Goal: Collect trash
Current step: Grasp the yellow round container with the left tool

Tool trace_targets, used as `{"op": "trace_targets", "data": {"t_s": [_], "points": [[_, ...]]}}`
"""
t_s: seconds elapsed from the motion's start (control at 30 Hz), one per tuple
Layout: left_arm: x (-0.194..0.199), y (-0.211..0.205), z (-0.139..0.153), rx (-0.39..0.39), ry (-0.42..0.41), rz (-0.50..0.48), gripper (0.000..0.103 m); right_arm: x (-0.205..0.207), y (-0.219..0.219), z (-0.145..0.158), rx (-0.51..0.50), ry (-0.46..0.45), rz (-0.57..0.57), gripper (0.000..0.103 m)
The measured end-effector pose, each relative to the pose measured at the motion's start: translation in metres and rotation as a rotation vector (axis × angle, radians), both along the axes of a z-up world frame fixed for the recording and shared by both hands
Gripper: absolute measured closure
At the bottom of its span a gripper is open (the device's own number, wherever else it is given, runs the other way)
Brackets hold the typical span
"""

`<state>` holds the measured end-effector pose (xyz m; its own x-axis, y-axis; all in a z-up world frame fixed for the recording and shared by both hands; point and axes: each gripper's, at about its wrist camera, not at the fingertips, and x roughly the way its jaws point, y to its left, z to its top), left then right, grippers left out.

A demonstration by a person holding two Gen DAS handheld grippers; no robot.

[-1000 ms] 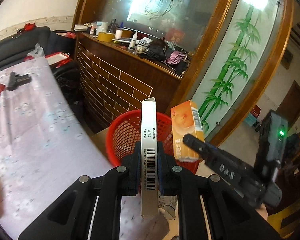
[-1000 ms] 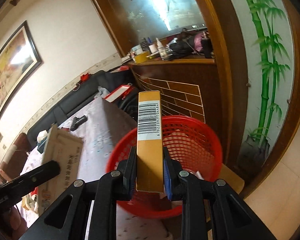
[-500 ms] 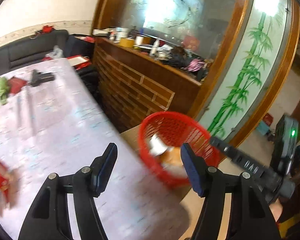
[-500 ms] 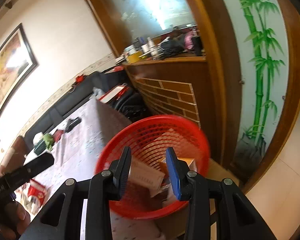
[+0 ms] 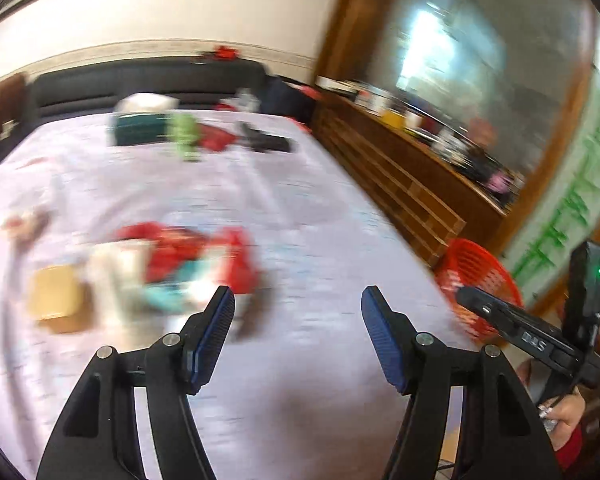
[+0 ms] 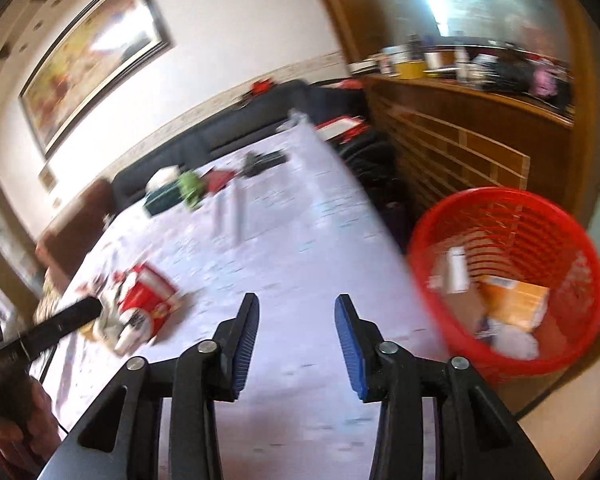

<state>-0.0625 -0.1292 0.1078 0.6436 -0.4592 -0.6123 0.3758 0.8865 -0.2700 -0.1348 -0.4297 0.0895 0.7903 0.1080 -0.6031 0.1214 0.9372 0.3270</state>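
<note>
My left gripper [image 5: 298, 300] hangs open over the pale tablecloth [image 5: 260, 208] with nothing between its blue pads. A blurred heap of red and white packets [image 5: 180, 264] and a tan box [image 5: 56, 296] lies just ahead to its left. My right gripper [image 6: 296, 308] is also empty and its jaws are still opening above the cloth [image 6: 292, 240]. The red mesh basket [image 6: 512, 272] stands off the table's right edge, holding an orange box [image 6: 516, 304] and white cartons. The same heap of packets [image 6: 144, 300] shows at the right wrist view's left. The basket [image 5: 476, 276] appears at the far right of the left wrist view.
At the table's far end lie a dark green box [image 5: 136, 132], a green item [image 5: 184, 132], a red pouch and a black object [image 5: 268, 142]. A dark sofa [image 5: 148, 80] runs behind. A cluttered wooden counter [image 6: 460, 120] stands on the right.
Both boxes left the grippers and now lie in the red basket. Both grippers went from shut to open and swung left, away from the basket toward the heap on the table.
</note>
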Motion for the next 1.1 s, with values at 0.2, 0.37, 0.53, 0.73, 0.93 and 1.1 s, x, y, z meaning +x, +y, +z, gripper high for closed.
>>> {"op": "trace_targets", "data": {"t_s": [0.2, 0.37, 0.53, 0.73, 0.93, 1.1], "points": [[0.016, 0.104, -0.018, 0.047, 0.033, 0.266, 0.027, 0.021, 0.061, -0.010, -0.016, 0.041, 0.129, 0.055], [0.037, 0.148, -0.048, 0.072, 0.116, 0.385, 0.027, 0.034, 0.095, -0.013, -0.050, 0.059, 0.202, 0.054], [0.060, 0.143, -0.069, 0.142, 0.145, 0.398, 0.025, 0.034, 0.114, -0.015, -0.061, 0.060, 0.235, 0.049], [0.082, 0.133, -0.088, 0.209, 0.156, 0.429, 0.024, 0.035, 0.112, -0.019, -0.062, 0.079, 0.224, 0.049], [0.090, 0.144, -0.095, 0.159, 0.203, 0.449, 0.038, 0.044, 0.111, -0.017, -0.044, 0.091, 0.222, 0.045], [0.085, 0.146, -0.090, 0.150, 0.166, 0.473, 0.039, 0.064, 0.123, -0.014, 0.030, 0.084, 0.246, 0.029]]}}
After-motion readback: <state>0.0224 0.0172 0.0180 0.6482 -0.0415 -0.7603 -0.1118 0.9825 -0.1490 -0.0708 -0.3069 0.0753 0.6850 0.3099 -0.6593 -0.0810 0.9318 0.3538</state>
